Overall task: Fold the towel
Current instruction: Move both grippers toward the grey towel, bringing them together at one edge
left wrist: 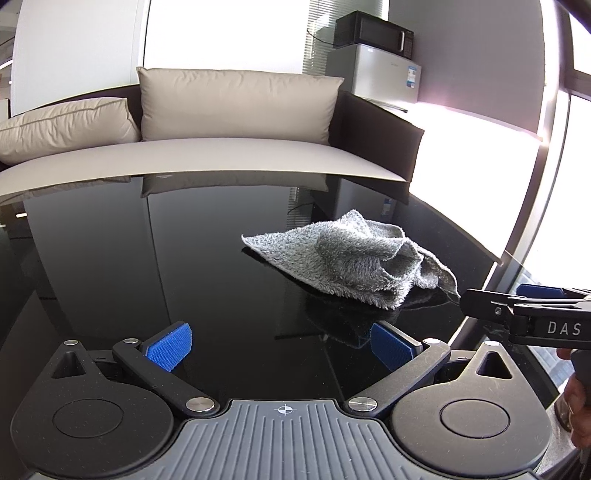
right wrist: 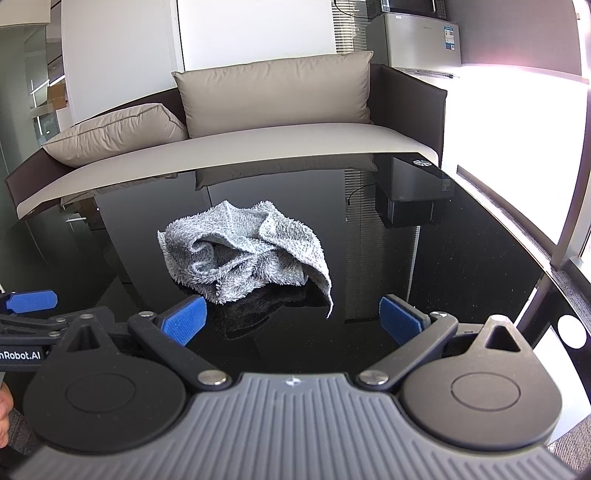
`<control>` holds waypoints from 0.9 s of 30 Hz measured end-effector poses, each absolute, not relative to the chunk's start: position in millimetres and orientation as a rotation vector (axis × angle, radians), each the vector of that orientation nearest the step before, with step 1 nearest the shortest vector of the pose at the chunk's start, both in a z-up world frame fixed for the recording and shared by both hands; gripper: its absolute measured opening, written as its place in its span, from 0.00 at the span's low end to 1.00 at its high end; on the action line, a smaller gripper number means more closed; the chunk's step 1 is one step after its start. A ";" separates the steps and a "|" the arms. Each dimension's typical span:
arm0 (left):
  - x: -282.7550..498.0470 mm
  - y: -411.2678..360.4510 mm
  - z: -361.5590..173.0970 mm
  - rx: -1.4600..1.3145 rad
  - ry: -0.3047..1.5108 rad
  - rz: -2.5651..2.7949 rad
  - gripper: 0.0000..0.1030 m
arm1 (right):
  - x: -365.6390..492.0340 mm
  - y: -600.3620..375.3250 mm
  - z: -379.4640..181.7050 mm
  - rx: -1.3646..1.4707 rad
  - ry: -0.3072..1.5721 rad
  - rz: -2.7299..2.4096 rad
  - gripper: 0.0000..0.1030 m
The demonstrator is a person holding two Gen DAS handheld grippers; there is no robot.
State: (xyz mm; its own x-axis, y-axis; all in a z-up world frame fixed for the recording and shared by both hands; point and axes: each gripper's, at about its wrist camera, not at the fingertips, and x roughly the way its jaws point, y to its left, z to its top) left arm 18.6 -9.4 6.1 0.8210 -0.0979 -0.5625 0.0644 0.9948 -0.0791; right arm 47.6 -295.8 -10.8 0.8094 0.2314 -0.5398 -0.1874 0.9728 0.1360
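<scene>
A grey fluffy towel (right wrist: 245,251) lies crumpled in a loose heap on the glossy black table (right wrist: 424,295), one flat corner reaching out to the side and another thin corner trailing toward the near edge.

Just short of the towel, the right gripper (right wrist: 291,319) hovers low over the table with its blue pads (right wrist: 184,319) spread wide apart, holding nothing; the towel's trailing corner sits between the two fingers, and whether it touches either cannot be told. Seen from the left wrist view, this gripper (left wrist: 517,301) comes in level from the side, its black tip close to the towel's thin corner.

The left gripper (left wrist: 282,345) is held farther back from the towel, also low over the table, its fingers (left wrist: 170,345) wide open and empty.

Beyond the towel, past the table's far edge, stands a sofa (left wrist: 221,158) with beige cushions (left wrist: 236,105). Behind the sofa, a small white fridge (left wrist: 388,74) carries a black microwave (left wrist: 373,31), beside bright windows.
</scene>
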 end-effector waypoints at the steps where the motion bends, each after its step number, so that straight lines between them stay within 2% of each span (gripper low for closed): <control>1: 20.5 -9.9 6.5 -0.060 0.600 -0.089 0.99 | 49.8 -296.5 -10.8 0.076 0.587 0.222 0.99; 27: 94.3 -45.5 5.3 -0.054 0.598 -0.228 0.99 | 88.5 -316.5 -8.9 0.036 0.611 0.190 0.99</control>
State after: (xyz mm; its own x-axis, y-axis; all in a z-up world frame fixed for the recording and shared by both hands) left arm 94.3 -45.5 5.3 0.8020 -0.2278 -0.5522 0.1966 0.9736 -0.1162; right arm 88.5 -316.5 -8.9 0.8024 0.1877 -0.5665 -0.1662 0.9820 0.0899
